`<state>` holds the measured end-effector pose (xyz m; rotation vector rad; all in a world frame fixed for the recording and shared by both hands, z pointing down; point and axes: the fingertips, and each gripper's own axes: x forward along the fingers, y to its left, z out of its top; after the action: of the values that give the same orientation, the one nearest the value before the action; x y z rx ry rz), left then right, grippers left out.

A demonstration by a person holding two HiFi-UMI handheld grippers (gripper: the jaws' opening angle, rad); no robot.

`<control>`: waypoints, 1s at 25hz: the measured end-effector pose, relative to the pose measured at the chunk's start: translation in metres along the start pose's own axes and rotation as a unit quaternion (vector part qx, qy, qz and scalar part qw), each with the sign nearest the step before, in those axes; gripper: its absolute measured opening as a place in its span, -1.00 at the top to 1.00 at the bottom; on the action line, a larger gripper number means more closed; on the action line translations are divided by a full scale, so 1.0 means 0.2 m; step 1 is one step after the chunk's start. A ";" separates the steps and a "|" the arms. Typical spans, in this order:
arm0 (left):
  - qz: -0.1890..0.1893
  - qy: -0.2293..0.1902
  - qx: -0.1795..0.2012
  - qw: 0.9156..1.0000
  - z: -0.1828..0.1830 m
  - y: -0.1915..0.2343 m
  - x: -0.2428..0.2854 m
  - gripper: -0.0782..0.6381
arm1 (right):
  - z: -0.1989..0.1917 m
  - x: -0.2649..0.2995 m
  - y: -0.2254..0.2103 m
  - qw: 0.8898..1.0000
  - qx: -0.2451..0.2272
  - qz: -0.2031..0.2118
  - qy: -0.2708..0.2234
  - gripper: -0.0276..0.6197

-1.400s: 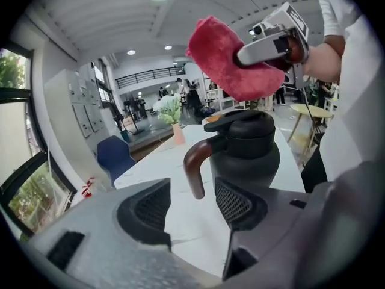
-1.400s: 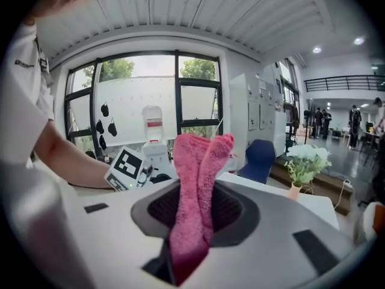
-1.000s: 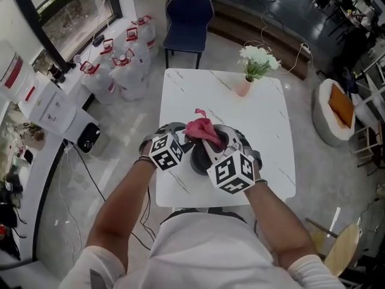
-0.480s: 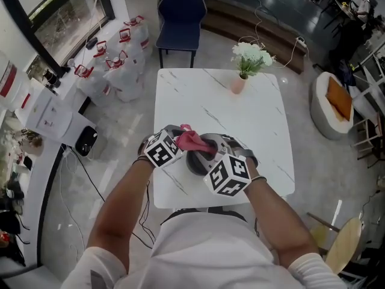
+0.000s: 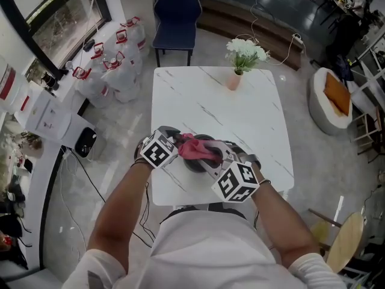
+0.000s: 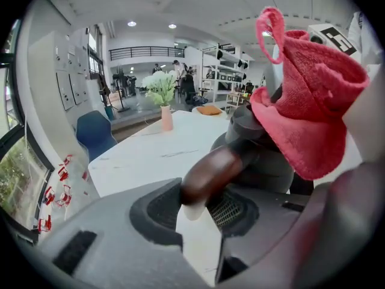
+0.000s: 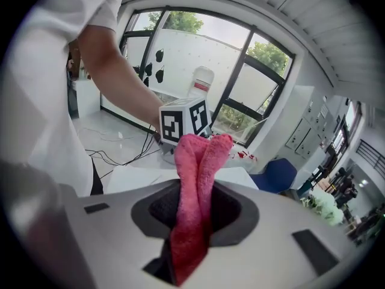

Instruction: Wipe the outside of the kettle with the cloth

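The kettle (image 5: 194, 163) stands on the white tabletop (image 5: 216, 101) close to its near edge, roughly midway between the left and right edges. The left tongs (image 5: 175, 142) have just been closing, and the kettle handle (image 6: 210, 172), a dark brown rounded bar, sits between the two pads and is clamped by them. The right tongs (image 5: 210, 155) are closed on the cloth (image 5: 195, 148), a pink-red terry cloth, with a folded section pinched between the pads and its free end standing up past the jaws in the right gripper view. In the head view the cloth lies over the top of the kettle, between the two tongs; the left gripper view shows it draped against the upper right side of the kettle body. A vase of white flowers (image 5: 236, 71) stands near the far edge of the tabletop, right of centre, well apart from the kettle.
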<state>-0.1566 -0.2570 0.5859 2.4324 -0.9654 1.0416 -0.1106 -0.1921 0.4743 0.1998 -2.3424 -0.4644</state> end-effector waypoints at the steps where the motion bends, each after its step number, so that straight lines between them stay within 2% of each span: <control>1: 0.000 0.000 -0.001 1.000 0.00 0.00 0.00 0.46 | -0.01 -0.02 0.01 1.000 0.005 0.000 -0.003 0.58; 12: 0.004 -0.009 -0.007 1.000 0.03 0.01 -0.03 0.46 | -0.14 -0.17 0.14 0.999 0.051 -0.010 -0.002 0.58; 14: 0.009 -0.010 -0.011 1.000 0.05 0.02 -0.03 0.46 | -0.21 -0.19 0.17 0.997 0.069 -0.003 0.016 0.58; 16: 0.017 -0.001 -0.020 1.000 0.03 0.03 -0.02 0.46 | -0.26 -0.21 0.19 0.994 0.112 -0.002 0.009 0.58; 18: 0.018 0.008 -0.035 0.999 0.01 0.02 -0.02 0.45 | -0.26 -0.25 0.19 0.980 0.194 -0.011 -0.036 0.58; 21: 0.017 0.019 -0.049 0.998 -0.02 -0.01 -0.03 0.44 | -0.26 -0.28 0.15 0.946 0.308 -0.037 -0.094 0.57; 23: 0.015 0.030 -0.051 0.998 -0.04 -0.04 -0.05 0.43 | -0.28 -0.27 0.11 0.925 0.360 -0.049 -0.112 0.57; 25: 0.011 0.040 -0.050 0.998 -0.05 -0.08 -0.07 0.43 | -0.30 -0.25 0.08 0.911 0.393 -0.058 -0.114 0.57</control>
<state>-0.1572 -0.2332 0.5831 2.2865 -0.9965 1.0633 -0.0320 -0.1805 0.4891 0.6917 -2.6379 0.4614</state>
